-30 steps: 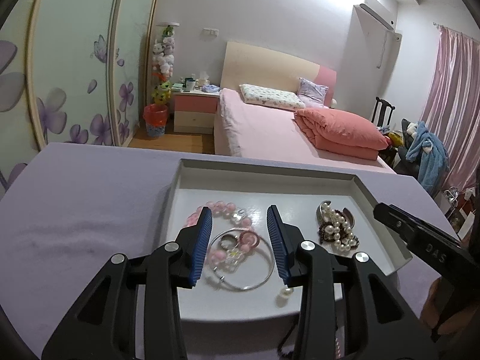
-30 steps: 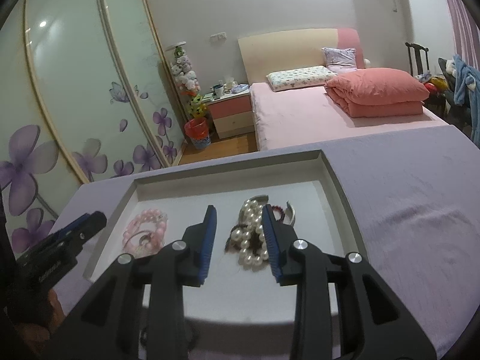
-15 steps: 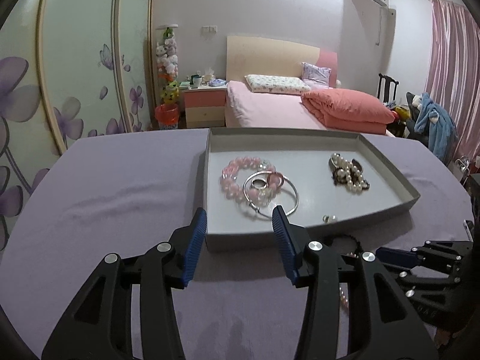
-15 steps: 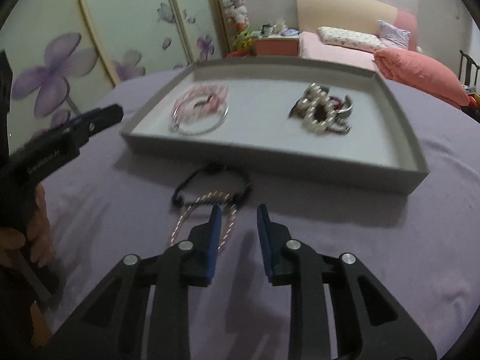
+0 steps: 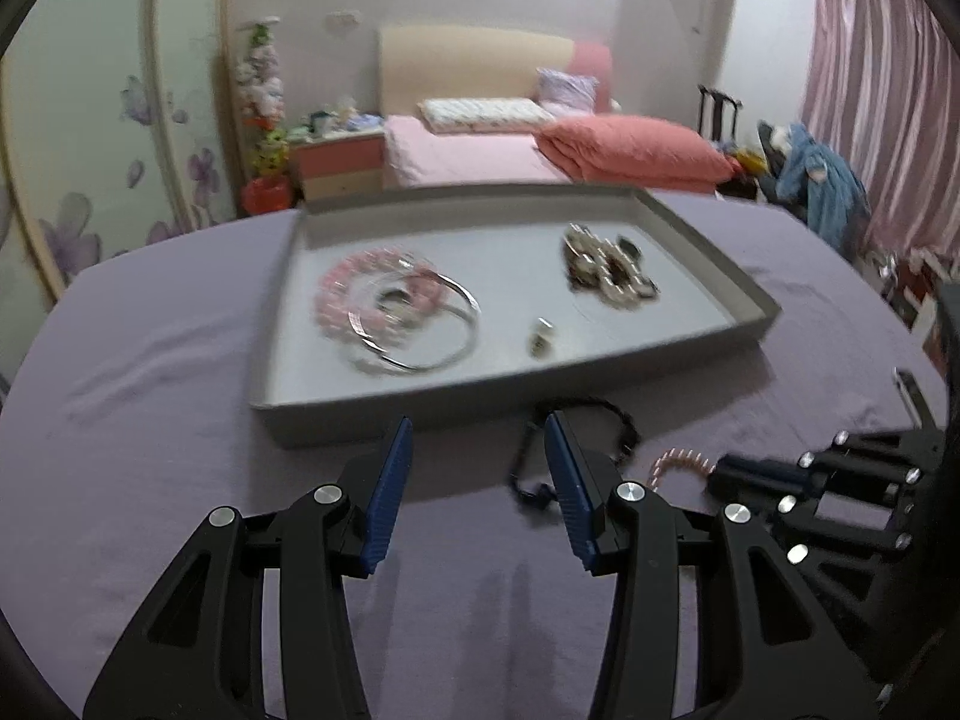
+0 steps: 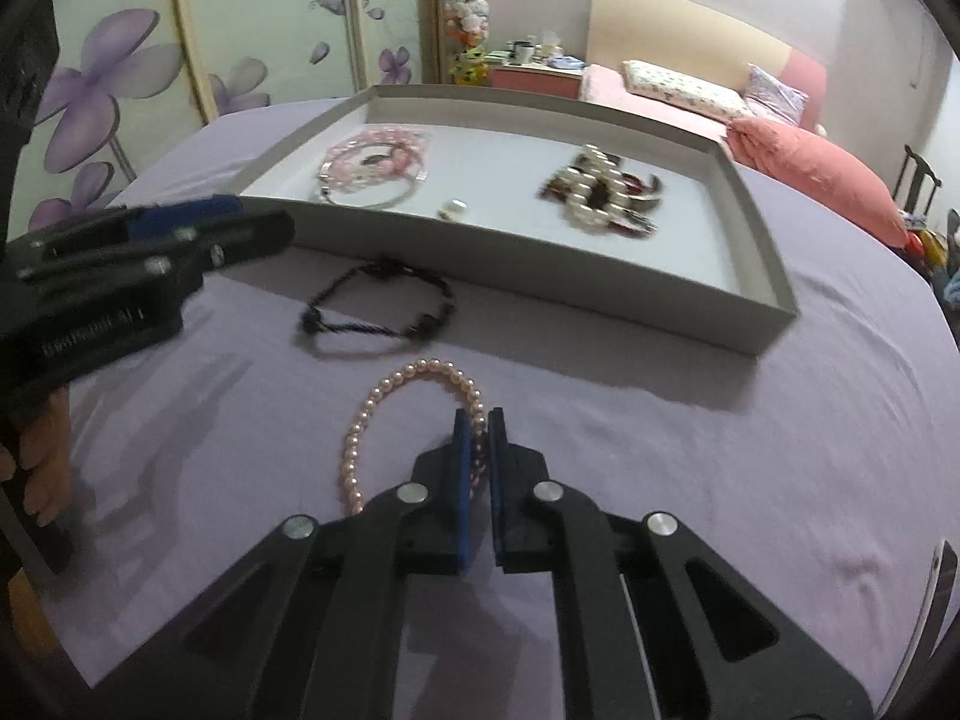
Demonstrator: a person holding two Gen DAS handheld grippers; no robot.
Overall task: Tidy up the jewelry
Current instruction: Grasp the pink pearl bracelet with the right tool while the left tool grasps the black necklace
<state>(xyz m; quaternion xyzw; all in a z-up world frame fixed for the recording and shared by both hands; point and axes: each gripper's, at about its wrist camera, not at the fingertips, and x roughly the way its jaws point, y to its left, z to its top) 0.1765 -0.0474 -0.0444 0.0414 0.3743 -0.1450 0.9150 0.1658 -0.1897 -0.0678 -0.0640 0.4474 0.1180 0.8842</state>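
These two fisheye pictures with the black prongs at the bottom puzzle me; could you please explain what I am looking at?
No robot here: a person holds a two-finger gripper in each hand, with a camera on each looking along its fingers. In the left camera's view the left gripper is open and empty. In the right camera's view the right gripper is shut on a pink pearl strand lying on the purple tablecloth. A black cord bracelet lies beside it. The grey tray behind holds a pink bead bracelet, a silver hoop and a white pearl cluster.
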